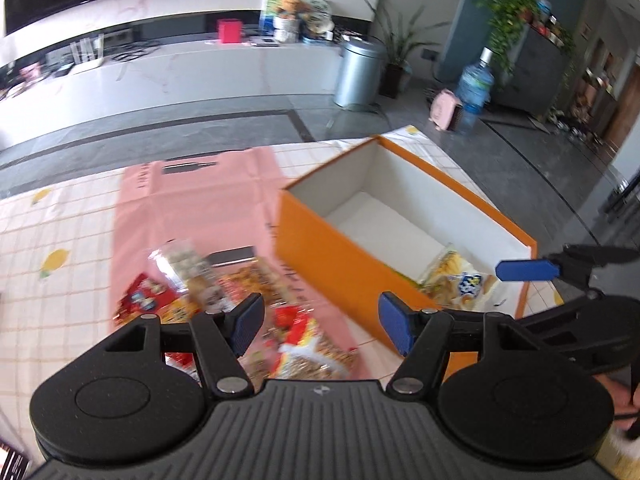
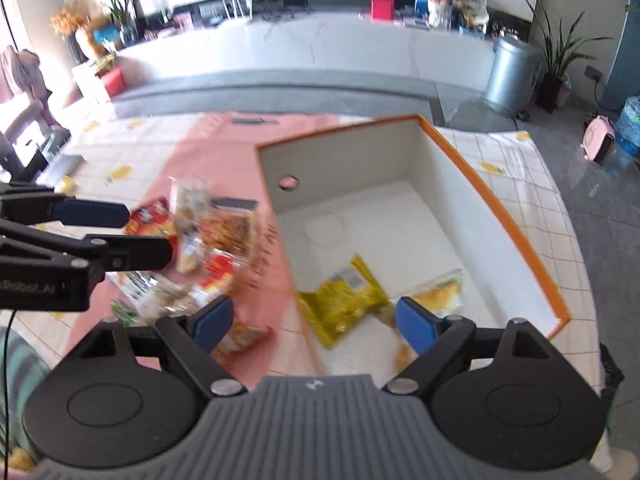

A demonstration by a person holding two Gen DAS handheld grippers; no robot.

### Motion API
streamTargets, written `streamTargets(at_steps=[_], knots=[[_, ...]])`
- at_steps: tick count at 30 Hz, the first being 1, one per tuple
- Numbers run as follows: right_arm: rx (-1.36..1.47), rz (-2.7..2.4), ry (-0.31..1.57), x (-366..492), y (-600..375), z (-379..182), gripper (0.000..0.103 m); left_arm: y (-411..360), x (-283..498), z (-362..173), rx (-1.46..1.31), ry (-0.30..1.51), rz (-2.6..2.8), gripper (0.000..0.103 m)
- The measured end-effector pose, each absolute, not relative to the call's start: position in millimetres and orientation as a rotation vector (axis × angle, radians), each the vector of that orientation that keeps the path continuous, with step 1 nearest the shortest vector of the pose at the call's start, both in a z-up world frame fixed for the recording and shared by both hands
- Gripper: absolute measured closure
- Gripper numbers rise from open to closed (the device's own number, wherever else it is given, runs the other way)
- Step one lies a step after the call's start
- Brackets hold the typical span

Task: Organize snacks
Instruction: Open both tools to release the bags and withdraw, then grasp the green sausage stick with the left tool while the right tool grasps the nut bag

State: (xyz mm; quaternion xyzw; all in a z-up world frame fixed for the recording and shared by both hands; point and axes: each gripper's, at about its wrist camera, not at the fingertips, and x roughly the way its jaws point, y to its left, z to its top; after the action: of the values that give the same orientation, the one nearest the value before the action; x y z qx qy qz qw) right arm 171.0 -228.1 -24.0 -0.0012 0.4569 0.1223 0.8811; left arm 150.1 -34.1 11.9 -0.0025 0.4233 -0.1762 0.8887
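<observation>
Motion blur smears the heap of bright snack packets [image 2: 200,240] on the pink plastic sheet [image 1: 200,200], so I cannot read their printing. My right gripper [image 2: 316,322] covers the near end of the crinkled yellow packet [image 2: 340,300] in the orange cardboard box [image 2: 500,208]. From my left wrist, the box's front wall hides most of the pale packet [image 1: 456,276] inside.

A checked, lemon-printed cloth [image 1: 48,240] covered the counter; on it lay a pink plastic bag [image 1: 200,200] bearing a heap of snack packets [image 1: 224,288], beside an orange box [image 1: 320,256].
</observation>
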Motion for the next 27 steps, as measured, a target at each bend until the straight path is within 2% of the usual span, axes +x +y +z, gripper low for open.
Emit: streamTargets(at_steps=[7,9,14,20,25,27], knots=[[0.083,0.242,0.861,136.6,-173.1,-35.9,0.018,28.8,130.1,0.3,-0.073,0.904,-0.266,0.026],[0.078,0.234,0.866,130.1,-159.5,-47.7,0.023,40.9,126.3,-7.4,-0.088,0.938,-0.262,0.026],[0.054,0.227,0.888,116.5,-139.4,-75.8,0.025,56.1,119.0,-31.4,-0.115,1.01,-0.222,0.026],[-0.079,0.227,0.905,122.1,-129.8,-104.9,0.036,67.9,118.1,-64.0,-0.283,1.06,-0.105,0.027],[-0.105,0.254,0.914,135.6,-135.4,-115.1,0.038,65.6,127.4,-89.8,-0.373,1.11,-0.018,0.031],[-0.136,0.27,0.918,142.9,-134.1,-119.8,0.041,66.0,131.6,-101.5,-0.42,1.127,0.014,0.034]])
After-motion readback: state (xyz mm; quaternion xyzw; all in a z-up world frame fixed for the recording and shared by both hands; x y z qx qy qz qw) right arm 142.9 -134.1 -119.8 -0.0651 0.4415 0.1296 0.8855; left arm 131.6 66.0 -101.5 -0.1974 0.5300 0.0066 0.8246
